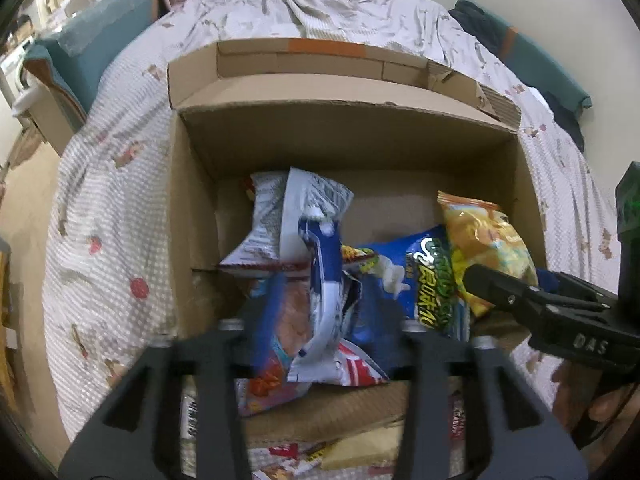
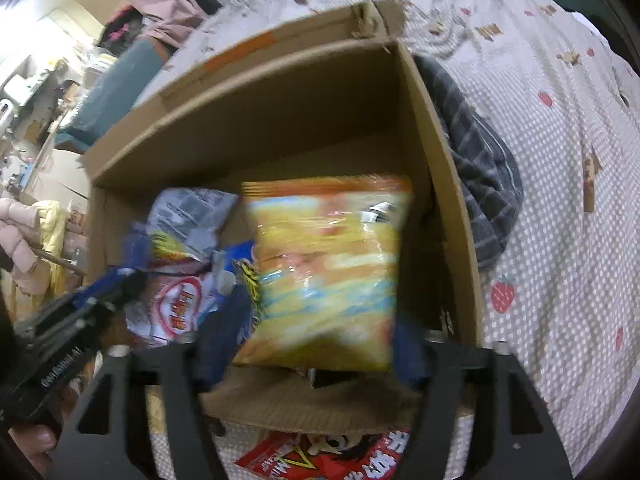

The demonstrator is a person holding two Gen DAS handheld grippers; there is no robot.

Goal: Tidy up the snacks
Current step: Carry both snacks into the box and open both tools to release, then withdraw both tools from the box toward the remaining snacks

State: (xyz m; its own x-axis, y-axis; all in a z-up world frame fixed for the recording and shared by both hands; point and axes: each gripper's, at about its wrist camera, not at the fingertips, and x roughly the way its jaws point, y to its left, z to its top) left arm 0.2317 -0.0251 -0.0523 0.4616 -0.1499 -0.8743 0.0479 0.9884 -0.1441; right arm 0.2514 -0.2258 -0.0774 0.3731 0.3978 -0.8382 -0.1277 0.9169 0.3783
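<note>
An open cardboard box (image 1: 200,200) on a bed holds several snack bags. My left gripper (image 1: 328,312) has its fingers wide apart around a blue and white snack bag (image 1: 324,280) standing over the box's near side; the bag is blurred and I cannot tell if the pads press it. My right gripper (image 2: 312,344) also has its fingers apart, with a yellow-orange snack bag (image 2: 324,276) between them over the box (image 2: 440,184). That yellow bag (image 1: 488,248) and the right gripper (image 1: 492,286) show at the right in the left wrist view. A blue bag (image 1: 424,276) lies in the box.
The bed has a dotted strawberry sheet (image 2: 560,200). A dark striped cloth (image 2: 480,168) lies against the box's right wall. More snack packs lie on the sheet in front of the box, among them a red pack (image 2: 340,456). The left gripper (image 2: 72,320) shows at left.
</note>
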